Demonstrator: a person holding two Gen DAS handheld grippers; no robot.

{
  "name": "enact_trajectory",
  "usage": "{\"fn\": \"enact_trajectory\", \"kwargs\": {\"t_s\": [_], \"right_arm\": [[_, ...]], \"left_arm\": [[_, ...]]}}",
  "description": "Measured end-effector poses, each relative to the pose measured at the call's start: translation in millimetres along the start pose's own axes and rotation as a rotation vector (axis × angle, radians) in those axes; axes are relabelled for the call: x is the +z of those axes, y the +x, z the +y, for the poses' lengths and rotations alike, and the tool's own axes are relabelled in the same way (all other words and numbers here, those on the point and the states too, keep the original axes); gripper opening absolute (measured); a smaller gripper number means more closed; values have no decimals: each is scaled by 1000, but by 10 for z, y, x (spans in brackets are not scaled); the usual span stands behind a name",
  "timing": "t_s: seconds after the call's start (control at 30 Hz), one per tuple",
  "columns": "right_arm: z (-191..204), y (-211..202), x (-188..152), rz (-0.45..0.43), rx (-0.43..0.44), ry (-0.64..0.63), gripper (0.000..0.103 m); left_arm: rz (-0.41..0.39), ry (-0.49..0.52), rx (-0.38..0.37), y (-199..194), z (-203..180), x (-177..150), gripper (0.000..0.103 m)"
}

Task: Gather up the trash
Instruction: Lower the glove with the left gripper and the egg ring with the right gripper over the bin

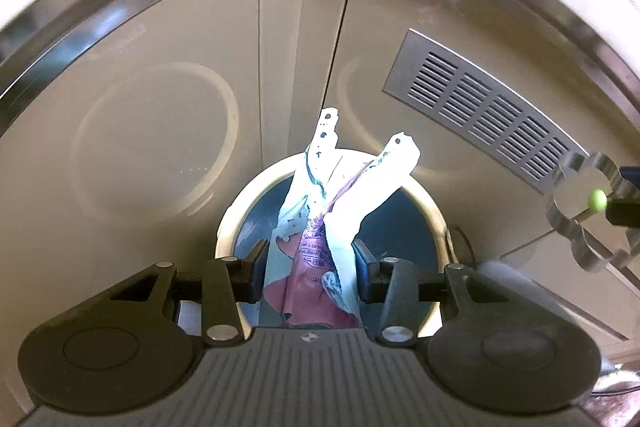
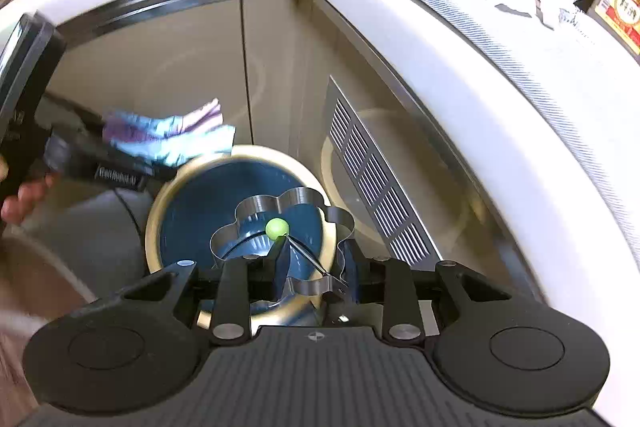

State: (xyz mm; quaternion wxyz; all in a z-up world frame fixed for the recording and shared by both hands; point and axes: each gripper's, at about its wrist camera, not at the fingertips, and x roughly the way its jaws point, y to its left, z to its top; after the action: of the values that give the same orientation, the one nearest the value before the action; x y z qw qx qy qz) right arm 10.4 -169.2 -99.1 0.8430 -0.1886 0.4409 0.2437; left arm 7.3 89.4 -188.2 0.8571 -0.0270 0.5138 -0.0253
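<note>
Torn wrapper (image 1: 316, 227) hung clamped between my left gripper (image 1: 308, 267) jaws, directly above the round blue bin (image 2: 192, 211) beside the cabinet's metal vent (image 1: 484, 115); my right gripper (image 2: 316, 267) was closed on a flower-shaped metal cutter (image 2: 288, 239) over the same bin

black gripper (image 1: 307, 267), silver screws, ribbed base

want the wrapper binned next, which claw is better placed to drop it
Left. The left claw holds the wrapper directly above the bin; the right claw grips a flower-shaped metal cutter.
</note>
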Motion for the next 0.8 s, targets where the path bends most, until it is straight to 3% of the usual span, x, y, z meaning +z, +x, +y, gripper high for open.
{"fn": "enact_trajectory", "kwargs": {"t_s": [0.33, 0.67, 0.8], "right_arm": [[-308, -357, -772, 31, -45, -61, 31], [-240, 708, -618, -18, -3, -33, 31], [-279, 921, -522, -41, -1, 16, 31]], "left_arm": [[15, 38, 12, 33, -284, 75, 47], [32, 42, 95, 45, -235, -24, 47], [37, 23, 109, 51, -175, -68, 47]]}}
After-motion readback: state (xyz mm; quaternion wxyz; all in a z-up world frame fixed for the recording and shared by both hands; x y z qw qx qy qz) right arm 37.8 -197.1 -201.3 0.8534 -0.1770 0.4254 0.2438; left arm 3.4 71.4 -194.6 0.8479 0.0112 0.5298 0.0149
